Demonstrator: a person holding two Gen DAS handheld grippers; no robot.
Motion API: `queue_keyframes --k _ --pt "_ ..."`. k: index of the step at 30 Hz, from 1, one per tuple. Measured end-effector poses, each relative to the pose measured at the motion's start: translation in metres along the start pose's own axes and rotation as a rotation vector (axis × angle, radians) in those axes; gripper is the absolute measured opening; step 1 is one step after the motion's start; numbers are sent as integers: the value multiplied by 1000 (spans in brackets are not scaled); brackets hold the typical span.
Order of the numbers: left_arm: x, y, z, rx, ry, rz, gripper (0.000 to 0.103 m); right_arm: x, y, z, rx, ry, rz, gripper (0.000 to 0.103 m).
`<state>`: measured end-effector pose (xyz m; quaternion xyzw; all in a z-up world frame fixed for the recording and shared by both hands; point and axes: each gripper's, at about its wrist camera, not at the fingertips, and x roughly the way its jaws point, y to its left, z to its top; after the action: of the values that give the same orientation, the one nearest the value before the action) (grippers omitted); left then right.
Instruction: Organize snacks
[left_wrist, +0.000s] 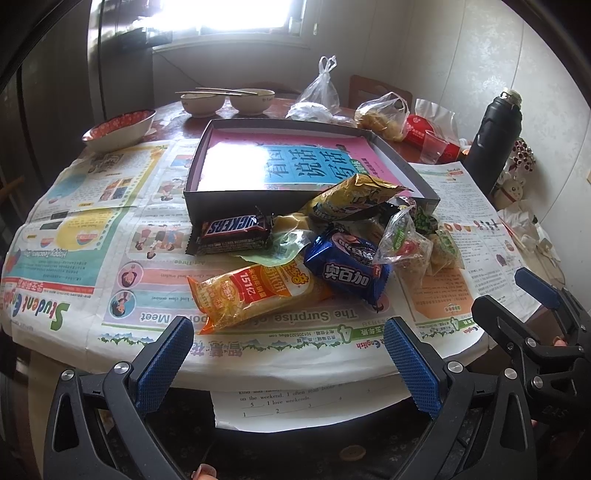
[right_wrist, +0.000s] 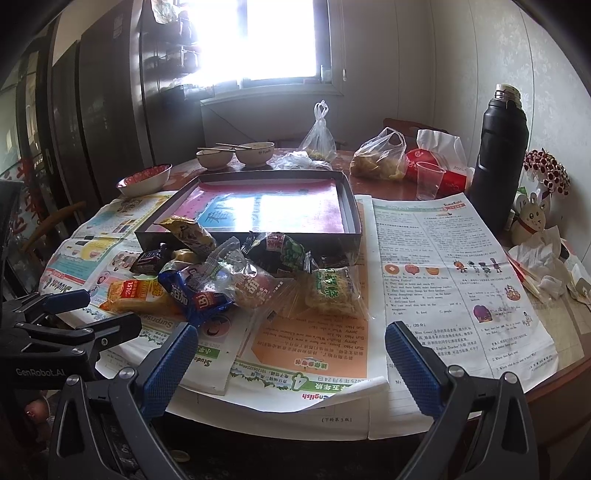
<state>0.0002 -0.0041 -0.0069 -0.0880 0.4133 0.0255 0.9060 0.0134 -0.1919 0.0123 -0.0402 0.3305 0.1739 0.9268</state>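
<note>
1. The left gripper (left_wrist: 288, 354) hangs at the near table edge with its 2 blue-padded fingers (left_wrist: 166, 363) spread wide, grasping nothing.
2. The right gripper (right_wrist: 291, 360) hangs beside it, likewise spread and empty; its fingers (right_wrist: 412, 363) frame bare newspaper (right_wrist: 461, 277).
3. Just beyond both lies the snack pile: an orange packet (left_wrist: 255, 295) nearest, a blue cookie pack (left_wrist: 347, 271) touching its right end, a Snickers bar (left_wrist: 234, 234) behind.
4. Clear-wrapped green snacks (right_wrist: 330, 290) sit on the pile's right side.
5. A gold bag (left_wrist: 354, 195) leans over the front wall of the dark shallow box (left_wrist: 236, 201), which holds a pink book.
6. Farther back stand bowls (right_wrist: 255, 153) and a black flask (right_wrist: 500, 158).
</note>
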Motion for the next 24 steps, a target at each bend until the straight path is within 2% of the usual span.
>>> queue_keyframes --k 24 --pt "1 1 -1 1 2 2 102 1 1 -1 -4 5 -1 102"
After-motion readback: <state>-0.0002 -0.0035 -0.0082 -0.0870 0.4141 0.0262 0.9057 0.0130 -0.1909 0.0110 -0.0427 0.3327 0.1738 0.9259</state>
